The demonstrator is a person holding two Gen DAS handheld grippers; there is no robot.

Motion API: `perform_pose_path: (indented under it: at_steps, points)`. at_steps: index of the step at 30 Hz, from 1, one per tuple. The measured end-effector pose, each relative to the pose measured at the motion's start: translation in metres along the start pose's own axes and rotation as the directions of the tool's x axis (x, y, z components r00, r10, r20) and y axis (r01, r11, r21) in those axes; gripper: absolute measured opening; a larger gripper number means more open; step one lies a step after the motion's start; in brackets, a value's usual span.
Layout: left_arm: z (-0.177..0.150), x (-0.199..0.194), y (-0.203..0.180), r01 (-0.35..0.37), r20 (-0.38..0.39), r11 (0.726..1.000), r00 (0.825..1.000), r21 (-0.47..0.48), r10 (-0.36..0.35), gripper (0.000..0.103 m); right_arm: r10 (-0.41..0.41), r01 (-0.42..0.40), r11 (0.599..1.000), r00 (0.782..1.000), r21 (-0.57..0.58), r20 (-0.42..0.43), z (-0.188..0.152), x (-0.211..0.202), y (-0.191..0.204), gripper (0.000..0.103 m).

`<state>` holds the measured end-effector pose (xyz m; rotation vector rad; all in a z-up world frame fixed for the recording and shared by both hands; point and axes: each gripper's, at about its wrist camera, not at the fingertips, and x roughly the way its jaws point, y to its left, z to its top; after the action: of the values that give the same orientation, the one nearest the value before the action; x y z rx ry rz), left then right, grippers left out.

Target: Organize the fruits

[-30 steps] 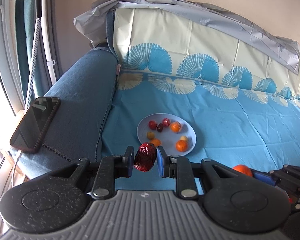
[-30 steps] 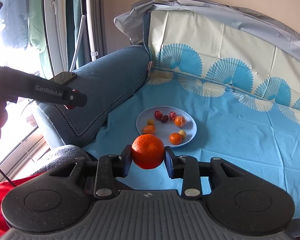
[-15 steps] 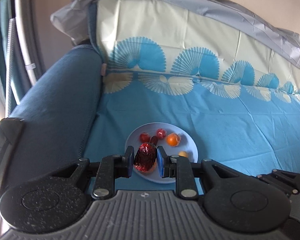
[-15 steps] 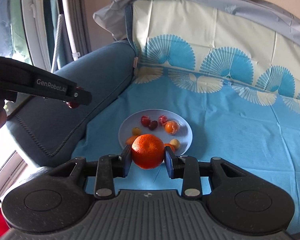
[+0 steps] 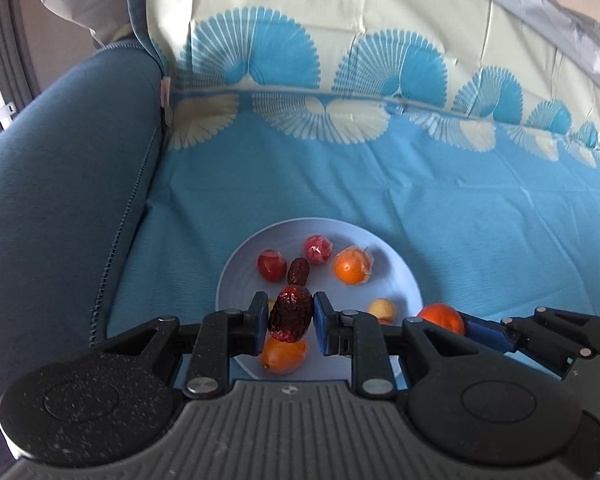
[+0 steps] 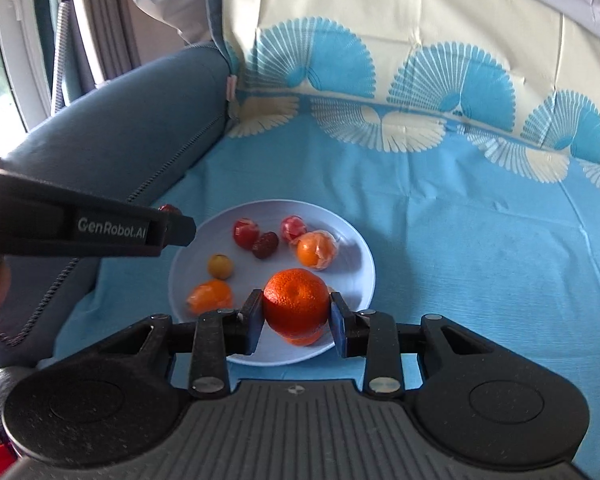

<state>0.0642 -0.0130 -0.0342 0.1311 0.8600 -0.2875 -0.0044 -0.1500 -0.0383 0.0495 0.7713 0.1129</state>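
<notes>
Blue fan-print sheet [image 5: 380, 184] ahead of your jaws carries a pale blue round plate [image 6: 352, 248] with wrapped red and orange fruits. Your left gripper [image 5: 291, 323] pinches a wrinkled dark red date [image 5: 291, 314], your right gripper [image 6: 296, 314] a bumpy orange mandarin [image 6: 296, 300], both above the plate's near rim.

Each camera sits just behind its own gripper and looks forward and steeply down along the two fingers, close over a sofa seat under a blue cloth [image 5: 420, 184]. The left wrist view faces the plate [image 5: 396, 264] from its near left edge; the right wrist view faces the plate [image 6: 356, 252] from slightly further right. Both share the plate, the armrest [image 6: 132, 120] and the patterned backrest. Each view catches the other gripper at its side edge.
</notes>
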Motion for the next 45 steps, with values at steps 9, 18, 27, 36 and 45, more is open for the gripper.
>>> perform_pose_path:
  at_steps: [9,18,27,36,45]
  points:
    - [0.003,0.042,-0.003,-0.008,-0.051,1.000,0.999,0.013,0.009,0.026,-0.007,0.006,1.000,1.000,-0.015,-0.030,-0.001,0.039,-0.005,0.036]
    - [0.012,0.059,-0.004,-0.037,-0.073,0.999,0.997,0.020,0.038,0.084,-0.013,0.012,1.000,0.998,-0.026,-0.059,0.005,0.061,-0.007,0.038]
    - [0.006,0.019,-0.008,-0.063,-0.064,0.997,0.996,0.045,0.066,0.103,-0.026,0.024,0.999,0.998,-0.035,-0.066,0.004,0.028,0.001,0.093]
    - [-0.035,-0.046,-0.007,-0.063,-0.112,0.997,0.992,-0.036,0.059,0.103,-0.112,0.110,0.993,0.990,-0.032,-0.090,-0.021,-0.042,0.002,0.098]
    - [-0.058,-0.093,-0.023,-0.123,-0.077,0.992,0.989,0.021,0.124,0.103,-0.142,0.143,0.990,0.989,0.011,-0.040,-0.038,-0.092,0.003,0.099]
